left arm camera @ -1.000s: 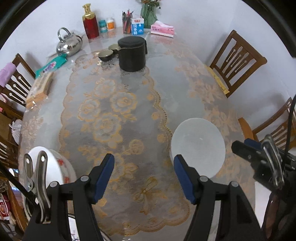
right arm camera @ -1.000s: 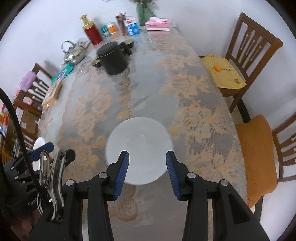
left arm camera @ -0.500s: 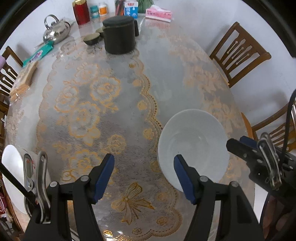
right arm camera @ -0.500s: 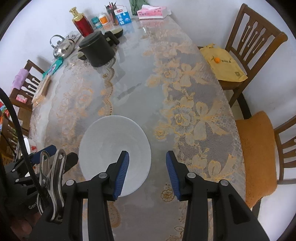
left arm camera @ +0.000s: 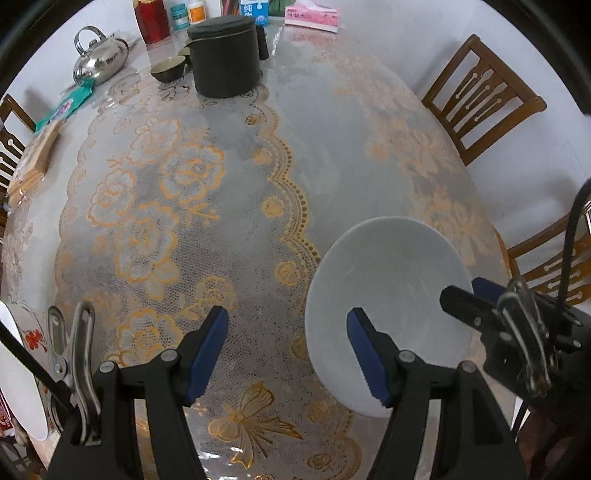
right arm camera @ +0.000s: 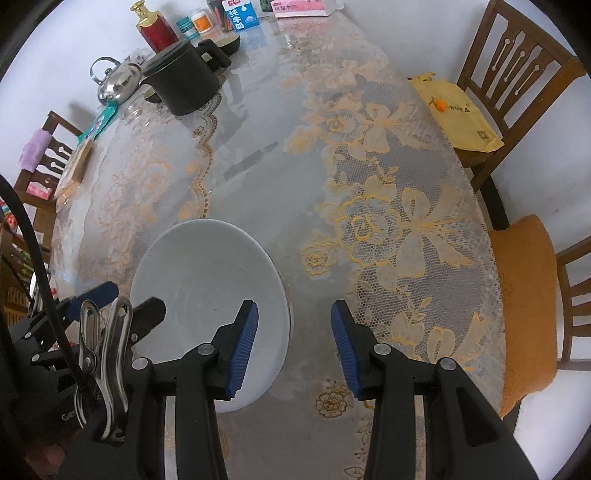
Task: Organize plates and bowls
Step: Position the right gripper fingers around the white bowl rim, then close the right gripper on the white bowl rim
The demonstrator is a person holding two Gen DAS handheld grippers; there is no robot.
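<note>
Both grippers gape over a white bowl.
Left gripper and right gripper hold nothing; bowl sits on the surface, pot at 12 o'clock.

A black lidded pot stands at the worktop's far end beside a steel kettle, red bottle and milk carton.

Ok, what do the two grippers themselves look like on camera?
Both match: the left gripper and right gripper have black arms with silver pivot screws and blue ribbed pads. A steel spring clip and a black cable sit on each one's left side.
</note>
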